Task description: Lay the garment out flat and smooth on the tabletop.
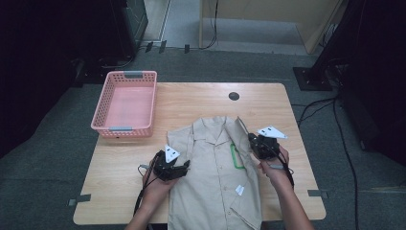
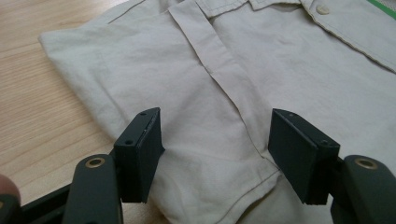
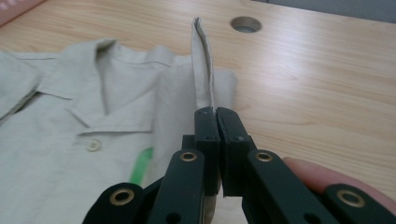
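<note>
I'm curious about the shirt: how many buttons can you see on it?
1. One pale button sits on the beige shirt just below the collar, beside the green stripe. Others may be hidden under the front placket.

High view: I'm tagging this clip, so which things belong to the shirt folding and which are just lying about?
In use:
- beige short-sleeved cotton shirt
- right gripper, shut on its sleeve
- left gripper, open

Lying about:
- pink plastic basket
</note>
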`<state>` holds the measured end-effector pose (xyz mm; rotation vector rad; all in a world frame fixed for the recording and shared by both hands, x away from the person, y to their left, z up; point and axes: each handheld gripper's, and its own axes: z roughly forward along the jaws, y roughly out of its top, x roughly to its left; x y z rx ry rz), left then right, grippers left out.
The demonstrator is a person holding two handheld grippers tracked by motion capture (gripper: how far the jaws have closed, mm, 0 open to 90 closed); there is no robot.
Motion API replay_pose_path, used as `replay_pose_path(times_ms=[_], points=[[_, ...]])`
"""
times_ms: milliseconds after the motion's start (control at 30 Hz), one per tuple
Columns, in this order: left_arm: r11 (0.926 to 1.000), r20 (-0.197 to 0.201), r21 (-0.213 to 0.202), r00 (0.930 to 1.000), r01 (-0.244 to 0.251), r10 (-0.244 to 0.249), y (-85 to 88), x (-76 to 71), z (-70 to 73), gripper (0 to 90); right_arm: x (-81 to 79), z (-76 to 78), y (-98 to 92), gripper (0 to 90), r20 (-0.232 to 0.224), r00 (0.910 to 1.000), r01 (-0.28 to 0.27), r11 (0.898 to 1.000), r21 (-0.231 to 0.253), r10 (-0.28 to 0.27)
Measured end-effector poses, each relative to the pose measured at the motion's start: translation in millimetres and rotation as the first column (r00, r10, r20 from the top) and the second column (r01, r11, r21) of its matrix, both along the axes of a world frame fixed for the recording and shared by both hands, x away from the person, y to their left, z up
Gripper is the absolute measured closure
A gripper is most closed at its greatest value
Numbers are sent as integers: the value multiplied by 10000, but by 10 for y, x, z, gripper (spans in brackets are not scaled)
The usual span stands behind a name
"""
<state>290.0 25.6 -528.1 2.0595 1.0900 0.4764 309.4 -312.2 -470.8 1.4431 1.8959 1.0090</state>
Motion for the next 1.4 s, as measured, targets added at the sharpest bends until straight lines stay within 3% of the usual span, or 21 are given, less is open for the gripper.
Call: replay_pose_path(times_ms=[133,367,633,867,1067,1100,1200,1233,1267,1300,1333,1400], points=[[10000,-1,0,10000,0,0,0,0,0,356,18,-52,-189,886,-141,9991,410,9985,361,-405],[10000,-1,0,10000,0,0,0,0,0,357,16,-144,-494,885,-415,9923,1190,9912,578,-1167],[10000,15,19,10000,-5,5,-2,-1,-1,356,-56,-261,-824,883,-649,9730,2262,9712,749,-2216],[10000,12,37,10000,-20,20,-4,-2,0,357,-134,-370,-1076,882,-1018,9437,3216,9451,576,-3149],[10000,16,44,10000,-25,25,-5,-2,0,357,-173,-470,-1171,859,-1369,9303,3499,9354,517,-3404],[10000,15,44,10000,-26,26,-5,-2,0,357,-174,-480,-1185,856,-1376,9218,3709,9277,419,-3623],[10000,20,49,10000,-18,18,-5,-2,0,357,-176,-460,-1258,746,-1243,8820,4626,8855,449,-4545],[10000,21,46,10000,-29,29,-6,-2,0,357,-177,-428,-1255,704,-1044,8810,4686,8816,568,-4615],[10000,24,55,10000,-16,16,-6,-1,0,357,-174,-387,-1229,677,-828,8895,4549,8880,673,-4494],[10000,21,67,10000,-18,18,-5,1,1,357,-164,-344,-1182,650,-586,9054,4240,9028,717,-4205],[10000,23,52,10000,-20,20,-6,1,0,357,-140,-298,-1099,616,-334,9296,3685,9269,710,-3670],[10000,22,51,10000,-20,20,-6,1,0,357,-88,-246,-951,564,-257,9579,2870,9560,607,-2860]])
